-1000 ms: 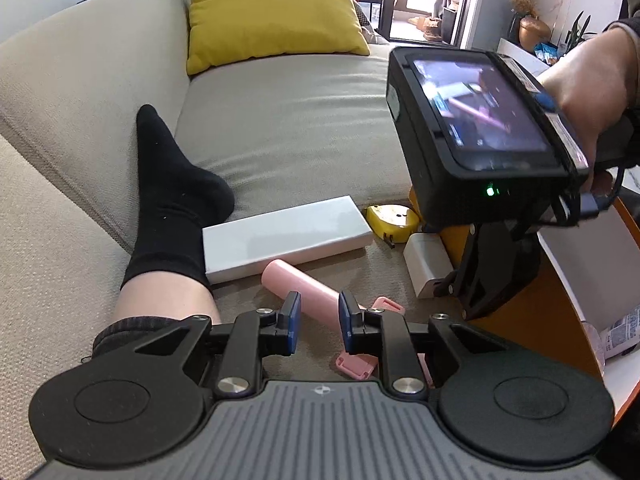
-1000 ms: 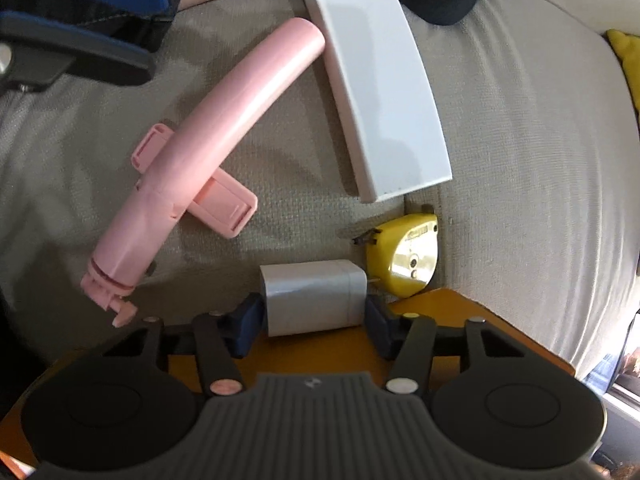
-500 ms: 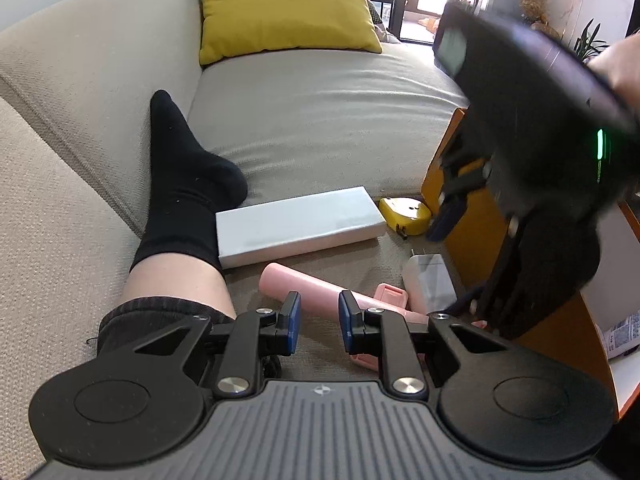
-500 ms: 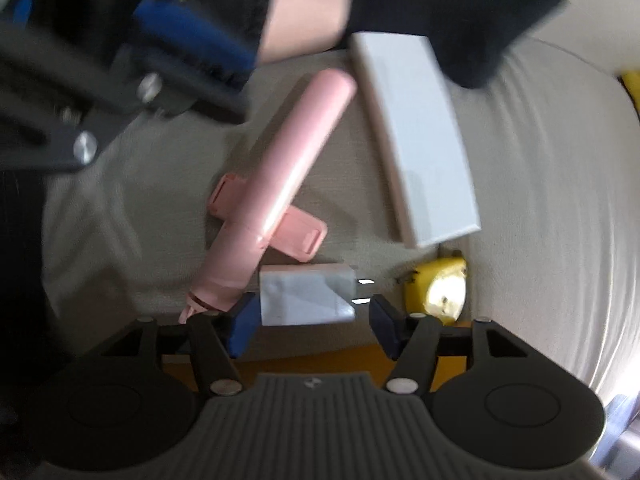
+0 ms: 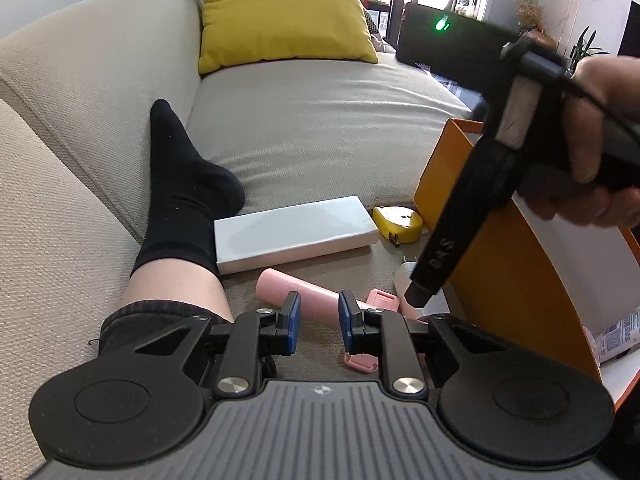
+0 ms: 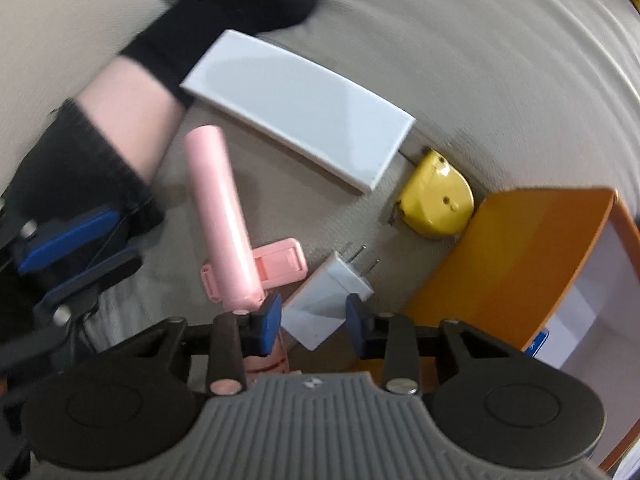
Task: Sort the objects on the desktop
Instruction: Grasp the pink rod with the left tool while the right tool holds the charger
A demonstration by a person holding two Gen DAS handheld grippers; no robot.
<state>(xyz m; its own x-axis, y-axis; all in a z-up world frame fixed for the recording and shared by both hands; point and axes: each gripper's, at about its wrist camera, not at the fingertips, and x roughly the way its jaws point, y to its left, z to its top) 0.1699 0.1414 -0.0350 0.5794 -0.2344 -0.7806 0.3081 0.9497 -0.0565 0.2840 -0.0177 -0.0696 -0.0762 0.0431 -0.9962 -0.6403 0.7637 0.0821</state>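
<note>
On the beige sofa seat lie a white charger plug (image 6: 328, 304), a pink tube (image 6: 224, 216) across a pink clip (image 6: 280, 264), a long white box (image 6: 304, 120) and a yellow tape measure (image 6: 436, 204). My right gripper (image 6: 314, 316) points straight down over the charger. Its jaws are closing with the charger lying slantwise between the blue pads, and I see no firm press. In the left wrist view it is a black finger (image 5: 420, 296) over the charger (image 5: 406, 278). My left gripper (image 5: 320, 322) hovers over the pink tube (image 5: 280, 286), narrowly open and holding nothing.
An orange box (image 5: 500, 264) with a white inside stands at the right, against the tape measure (image 5: 398, 222). A person's leg in a black sock (image 5: 180, 192) lies left of the white box (image 5: 292, 236). A yellow cushion (image 5: 280, 12) rests at the sofa's back.
My right gripper has rolled about its axis and its jaws have narrowed around the charger. In the left wrist view it has swung from tilted to upright. The left gripper has kept still.
</note>
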